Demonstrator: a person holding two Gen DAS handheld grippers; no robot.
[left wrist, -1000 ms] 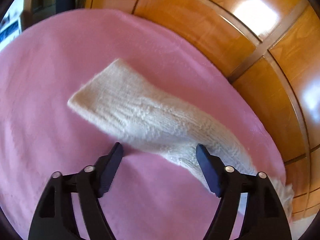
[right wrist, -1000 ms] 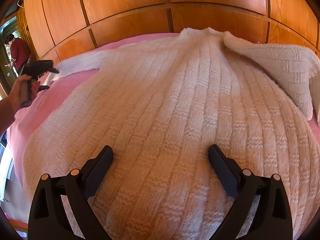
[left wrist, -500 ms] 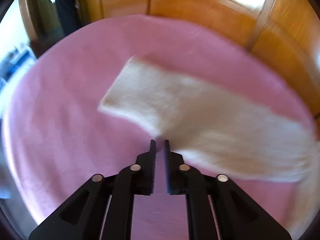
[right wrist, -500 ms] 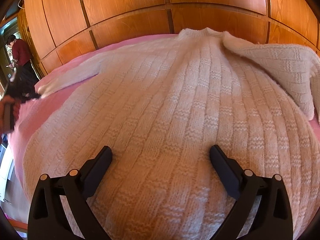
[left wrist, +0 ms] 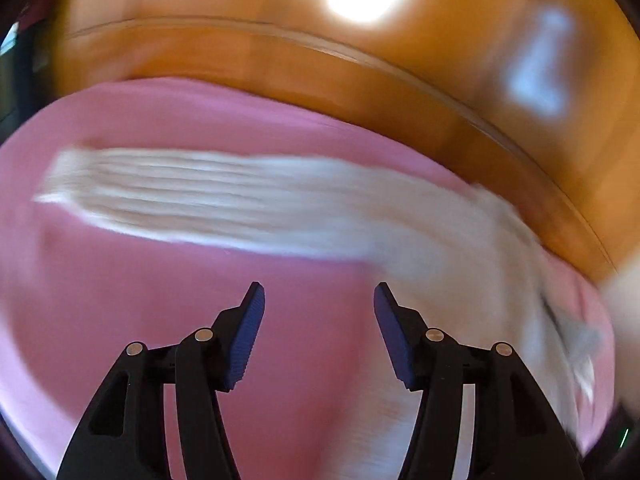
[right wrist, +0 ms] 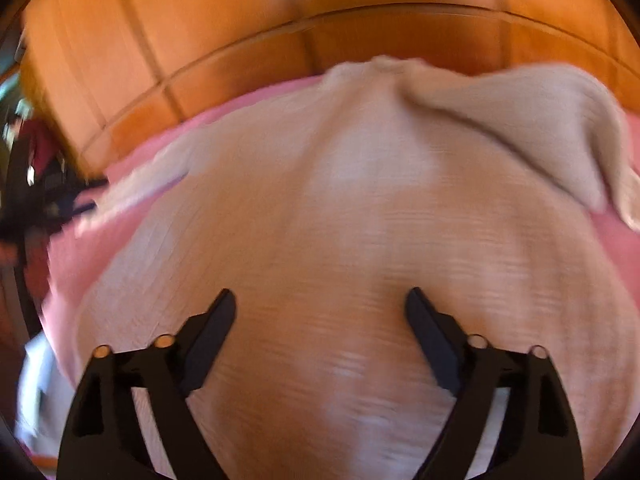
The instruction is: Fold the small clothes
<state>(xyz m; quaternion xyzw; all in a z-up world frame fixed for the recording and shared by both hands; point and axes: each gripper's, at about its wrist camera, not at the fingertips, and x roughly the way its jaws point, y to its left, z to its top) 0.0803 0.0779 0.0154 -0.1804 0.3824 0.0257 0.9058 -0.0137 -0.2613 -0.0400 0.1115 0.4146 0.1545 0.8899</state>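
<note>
A cream knitted sweater (right wrist: 360,220) lies spread flat on a pink blanket (right wrist: 132,216). Its right sleeve (right wrist: 540,120) is folded over onto the body. Its left sleeve (left wrist: 248,200) stretches out straight across the blanket (left wrist: 140,300) in the left wrist view. My left gripper (left wrist: 319,296) is open and empty, hovering just in front of that sleeve. My right gripper (right wrist: 320,300) is open and empty above the lower part of the sweater's body. Both views are motion-blurred.
A glossy orange wooden panelled wall (right wrist: 280,40) runs right behind the blanket's far edge; it also shows in the left wrist view (left wrist: 440,60). A dark blurred shape, apparently the other gripper (right wrist: 60,200), sits at the far left of the right wrist view.
My left gripper shut briefly half a second ago and has opened again, swinging so the sleeve now lies crosswise ahead. My right gripper has pulled back slightly over the sweater.
</note>
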